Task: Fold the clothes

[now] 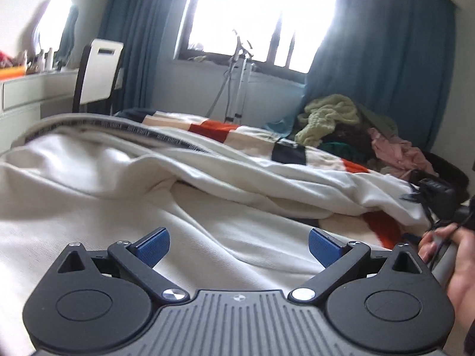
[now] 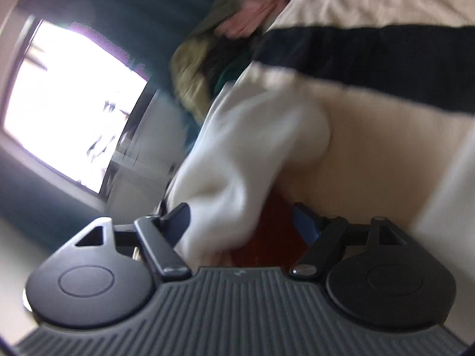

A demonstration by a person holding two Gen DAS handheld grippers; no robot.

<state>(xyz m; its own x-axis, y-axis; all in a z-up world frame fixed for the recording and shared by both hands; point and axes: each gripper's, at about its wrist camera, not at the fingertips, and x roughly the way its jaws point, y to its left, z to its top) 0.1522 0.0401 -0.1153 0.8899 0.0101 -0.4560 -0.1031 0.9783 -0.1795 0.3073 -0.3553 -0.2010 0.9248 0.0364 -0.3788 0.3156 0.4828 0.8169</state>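
— Left wrist view, list it.
— Item one: my left tongs (image 1: pixel 239 247), blue pads (image 1: pixel 154 246) spread wide, nothing between them, hovering low over the white garment (image 1: pixel 118 184). Item two: that garment, rumpled, spread across the bed and over a blanket (image 1: pixel 225 129) of cream, orange and dark blocks. Item three: a clothes heap (image 1: pixel 350 124) at the far right of the bed, green knit on top, pink beside it. Item four: a hand (image 1: pixel 454 258) at the right edge gripping a grey handle. Item five: blue curtains (image 1: pixel 380 53), bright window (image 1: pixel 255 17), a chair (image 1: pixel 99 74) at a white tabletop (image 1: pixel 32 86) on the left.
— Right wrist view?
— Blurred and tilted. Item one: my right tongs (image 2: pixel 242 222), parted wide. A fold of the white garment (image 2: pixel 252 148) hangs into the gap, against the left finger; I cannot tell whether it is gripped. Item two: the blanket (image 2: pixel 371 50) behind it, a dark band crossing cream. Item three: the heap (image 2: pixel 207 59), then the window (image 2: pixel 68 98).
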